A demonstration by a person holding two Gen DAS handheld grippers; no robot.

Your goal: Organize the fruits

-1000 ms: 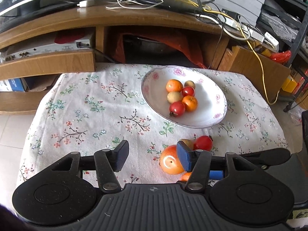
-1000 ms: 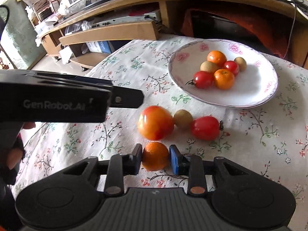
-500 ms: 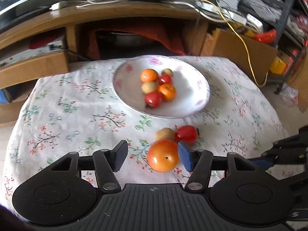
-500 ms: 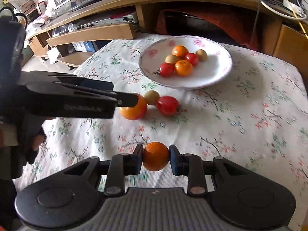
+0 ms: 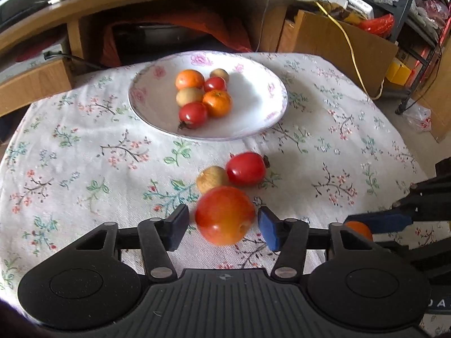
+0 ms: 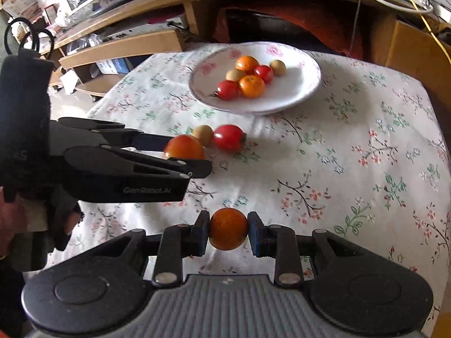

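A white floral plate (image 5: 253,118) (image 6: 298,95) holds several small fruits: oranges, red tomatoes and tan longans. On the cloth in front of it lie a red tomato (image 5: 245,169) (image 6: 228,137), a tan longan (image 5: 211,178) (image 6: 203,134) and a large red-orange fruit (image 5: 225,215) (image 6: 183,148). My left gripper (image 5: 222,225) is open, its pads either side of the large fruit with gaps on both sides. My right gripper (image 6: 228,232) is shut on a small orange (image 6: 228,232), held above the cloth to the right of the left gripper.
The flowered tablecloth (image 5: 84,155) covers a low table. A wooden TV stand (image 5: 141,8) with cables stands behind it. A cardboard box (image 5: 338,42) and a metal rack (image 5: 408,14) are at the back right. Floor shows past the table's right edge.
The left gripper has moved right and forward until its open fingers straddle the large red-orange fruit. The right gripper has lifted and carried the small orange back and to the right.
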